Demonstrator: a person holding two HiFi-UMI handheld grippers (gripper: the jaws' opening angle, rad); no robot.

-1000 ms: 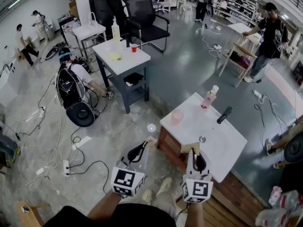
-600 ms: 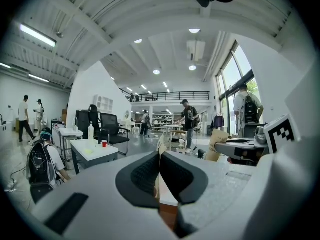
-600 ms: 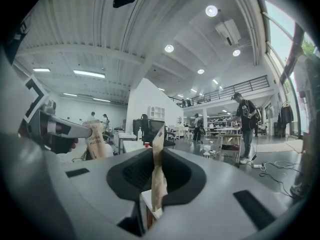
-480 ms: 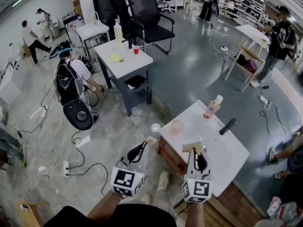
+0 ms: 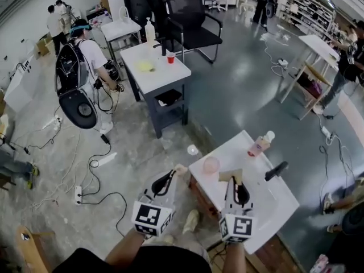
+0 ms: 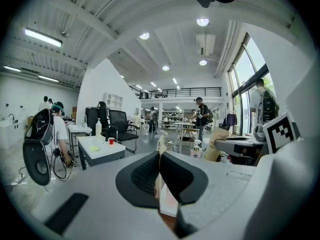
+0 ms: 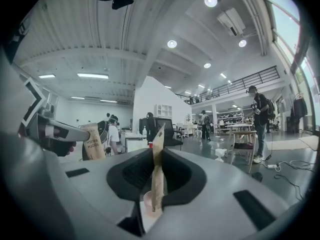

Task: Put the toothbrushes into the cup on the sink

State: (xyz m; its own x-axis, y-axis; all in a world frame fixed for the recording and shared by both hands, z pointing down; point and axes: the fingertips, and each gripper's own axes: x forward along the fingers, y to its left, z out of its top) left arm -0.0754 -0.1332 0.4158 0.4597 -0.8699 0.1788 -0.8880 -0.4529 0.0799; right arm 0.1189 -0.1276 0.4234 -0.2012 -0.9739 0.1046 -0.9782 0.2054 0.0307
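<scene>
A wrapped toothbrush (image 7: 92, 143) is clamped in the left gripper (image 5: 176, 173), a second toothbrush (image 7: 157, 169) in the right gripper (image 5: 232, 180); neither is yet in the cup (image 5: 211, 164) ahead.

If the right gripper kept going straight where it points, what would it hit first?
Probably the pink cup, low and just ahead on the sink top; the toothbrush packet held by the right gripper would touch first. Depth is unclear.

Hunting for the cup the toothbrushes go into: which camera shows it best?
The head view: the pink cup stands whole on the white sink top. The right gripper view gives only a pink sliver low between its jaws, behind the held packet. The left gripper view does not show it clearly.
</scene>
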